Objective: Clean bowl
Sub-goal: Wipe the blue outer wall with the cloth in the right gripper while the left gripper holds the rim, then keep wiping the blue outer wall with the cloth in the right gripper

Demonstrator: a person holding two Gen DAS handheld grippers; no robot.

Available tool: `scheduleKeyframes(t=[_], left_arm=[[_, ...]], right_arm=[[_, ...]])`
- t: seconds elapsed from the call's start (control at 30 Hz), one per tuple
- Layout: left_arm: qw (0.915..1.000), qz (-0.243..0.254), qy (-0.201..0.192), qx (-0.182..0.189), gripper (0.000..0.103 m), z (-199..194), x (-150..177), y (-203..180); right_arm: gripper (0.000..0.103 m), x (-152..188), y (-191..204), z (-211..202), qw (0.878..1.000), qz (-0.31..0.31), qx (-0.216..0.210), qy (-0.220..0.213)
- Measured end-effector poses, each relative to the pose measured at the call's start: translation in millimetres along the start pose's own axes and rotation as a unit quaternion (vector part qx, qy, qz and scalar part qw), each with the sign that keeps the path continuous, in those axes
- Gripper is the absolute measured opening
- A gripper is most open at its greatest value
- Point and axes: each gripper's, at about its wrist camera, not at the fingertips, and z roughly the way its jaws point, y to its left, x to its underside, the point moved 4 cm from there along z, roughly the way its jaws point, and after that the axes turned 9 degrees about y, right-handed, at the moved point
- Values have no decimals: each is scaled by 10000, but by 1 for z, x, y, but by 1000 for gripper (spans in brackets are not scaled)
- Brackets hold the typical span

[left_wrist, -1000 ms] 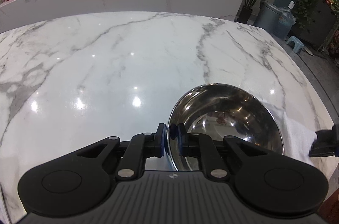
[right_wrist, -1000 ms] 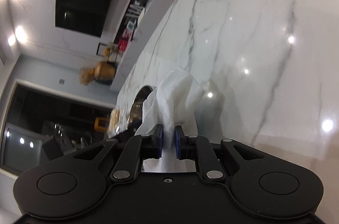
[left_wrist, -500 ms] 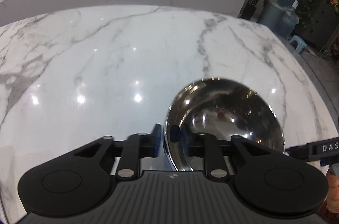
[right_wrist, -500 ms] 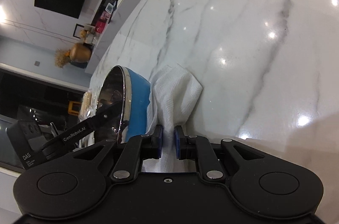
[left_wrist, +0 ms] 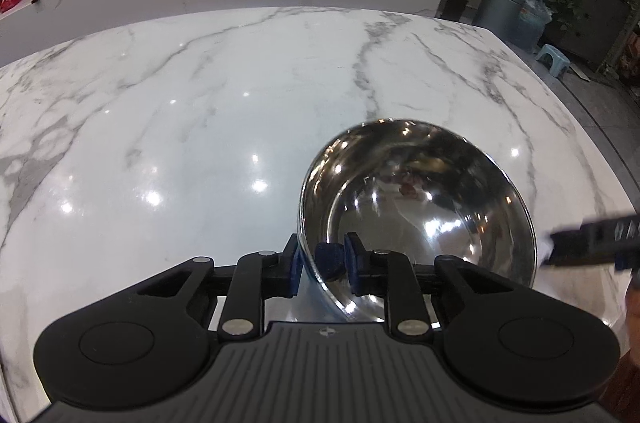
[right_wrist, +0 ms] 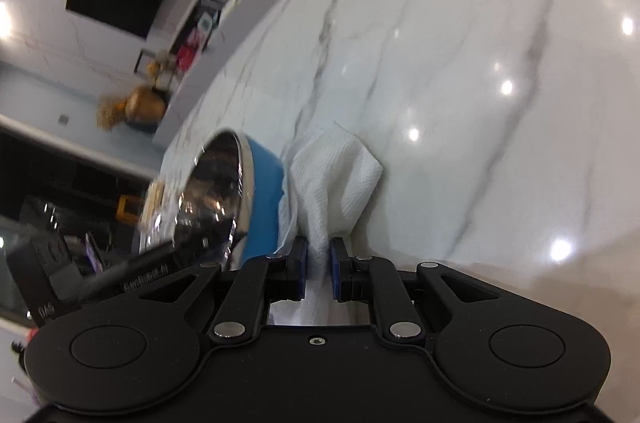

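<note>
Left gripper (left_wrist: 320, 261) clamped on bowl (left_wrist: 416, 201) rim, tilting it off the marble surface (left_wrist: 200, 111) to expose the inside; right gripper (right_wrist: 318, 259), just beside the bowl's blue wall, pinches white cloth (right_wrist: 332, 179), likely for wiping.

"DAS" on left tongs (right_wrist: 48, 311) body; other lettering blurred

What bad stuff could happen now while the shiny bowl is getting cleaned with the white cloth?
1. The left gripper pinches only the thin rim of the steel bowl, so a hard wipe might twist it loose.
2. The right gripper holds the white cloth by a small bunch; it might slip out.
3. The bowl sits near the marble table's right edge, so it could drop off.
</note>
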Motion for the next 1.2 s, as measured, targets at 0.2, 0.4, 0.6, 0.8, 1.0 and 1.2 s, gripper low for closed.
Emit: scheduleKeyframes(t=[0.2,0.4,0.6,0.8,1.0,1.2], left_arm=[[10000,6,-3,-2,20,-1,0,0],[10000,-14,-25,-25,20,1,-2,-1],[9999,-79,-59,-36,20,4,-7,0],[9999,-56,-82,-71,21,5,-7,-2],[9999,-150,-63,-52,22,4,-6,-3],[9994,-334,115,10,33,4,1,-4]], right_arm=[[11,-9,-3,-23,9948,169,-815,-594],[11,-9,-2,-21,9955,87,-777,-544],[11,-10,-3,-19,9961,132,-703,-519],[11,-6,-7,-2,9993,186,-264,-178],[11,0,-7,16,9997,76,161,156],[11,0,-5,17,9997,47,186,157]])
